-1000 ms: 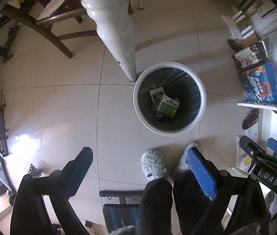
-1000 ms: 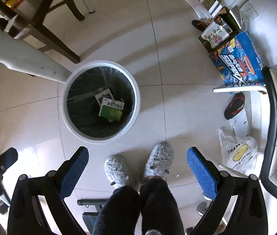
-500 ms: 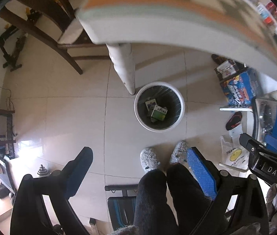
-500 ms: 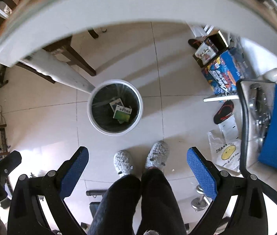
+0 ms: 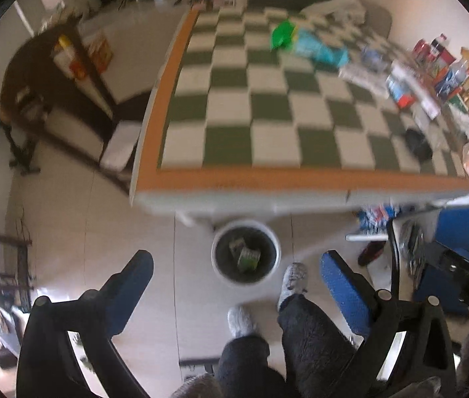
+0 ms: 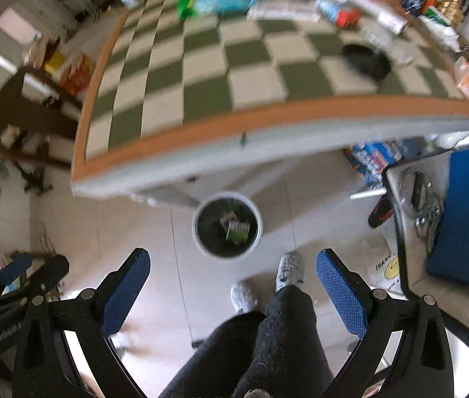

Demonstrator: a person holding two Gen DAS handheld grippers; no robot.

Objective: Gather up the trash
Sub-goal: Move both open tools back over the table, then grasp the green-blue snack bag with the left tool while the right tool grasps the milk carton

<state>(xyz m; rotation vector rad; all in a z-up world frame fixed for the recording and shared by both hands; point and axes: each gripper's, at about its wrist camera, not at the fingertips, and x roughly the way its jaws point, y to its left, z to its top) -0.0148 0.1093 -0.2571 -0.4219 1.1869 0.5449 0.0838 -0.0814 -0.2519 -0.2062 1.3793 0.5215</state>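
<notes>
A white trash bin [image 5: 218, 267] with a black liner stands on the floor by the table's near edge, with a green and white box [image 5: 248, 257] in it. It also shows in the right wrist view [image 6: 198, 235]. On the checkered table [image 5: 267, 126] lie a green bag [image 5: 282, 34], a teal packet [image 5: 317, 48] and a black crumpled item [image 5: 417, 142], also seen in the right wrist view [image 6: 367, 59]. My left gripper [image 5: 236, 285] and my right gripper [image 6: 232, 282] are both open and empty, high above the floor.
Boxes and packets [image 5: 439, 63] crowd the table's right side. A dark wooden chair [image 5: 52, 93] stands at the left. A blue chair [image 6: 466, 219] and a slipper [image 6: 380, 210] are at the right. The person's legs and grey slippers [image 5: 292, 280] are below the grippers.
Both grippers have risen from low over the bin to above table height, so the tabletop now fills the upper views. The bin looks smaller. Both stay open.
</notes>
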